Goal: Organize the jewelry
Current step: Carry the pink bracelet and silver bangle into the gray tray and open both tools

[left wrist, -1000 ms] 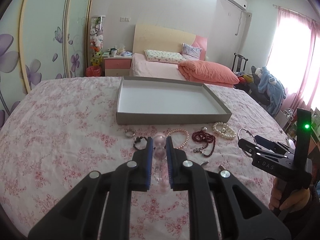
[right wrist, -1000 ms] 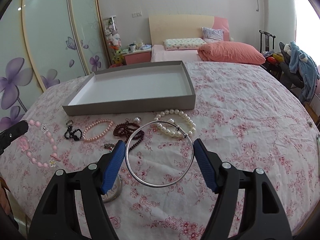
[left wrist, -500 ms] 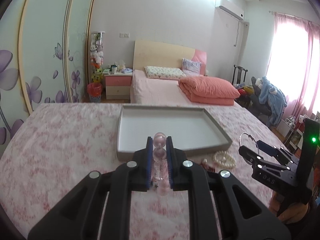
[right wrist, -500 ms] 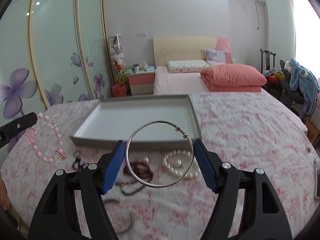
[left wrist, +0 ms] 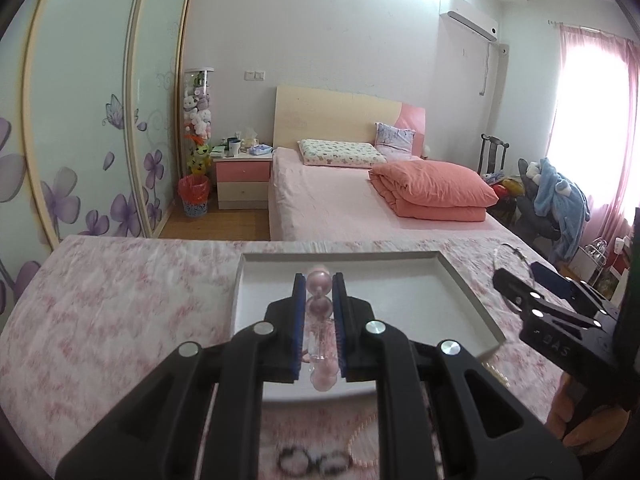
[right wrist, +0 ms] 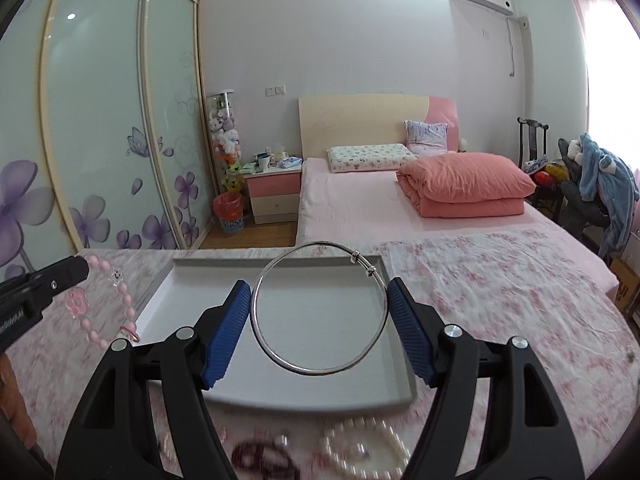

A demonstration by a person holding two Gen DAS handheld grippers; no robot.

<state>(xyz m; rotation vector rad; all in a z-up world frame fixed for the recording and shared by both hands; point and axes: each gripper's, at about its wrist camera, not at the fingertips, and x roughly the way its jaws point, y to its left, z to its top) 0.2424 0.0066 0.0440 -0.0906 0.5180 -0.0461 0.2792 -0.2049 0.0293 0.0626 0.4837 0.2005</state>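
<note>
Right wrist: one bangle [right wrist: 320, 312], one tray [right wrist: 280, 396].

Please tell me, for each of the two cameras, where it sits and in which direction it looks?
Left wrist: on the left gripper, facing the tray; it clamps the pink bead bracelet; right gripper shows.
Right wrist: on the right gripper, facing the tray; it grips the silver bangle.
Shared: tray, bed, both grippers.

one tray [right wrist: 280, 400], two held bracelets [right wrist: 320, 308]
</note>
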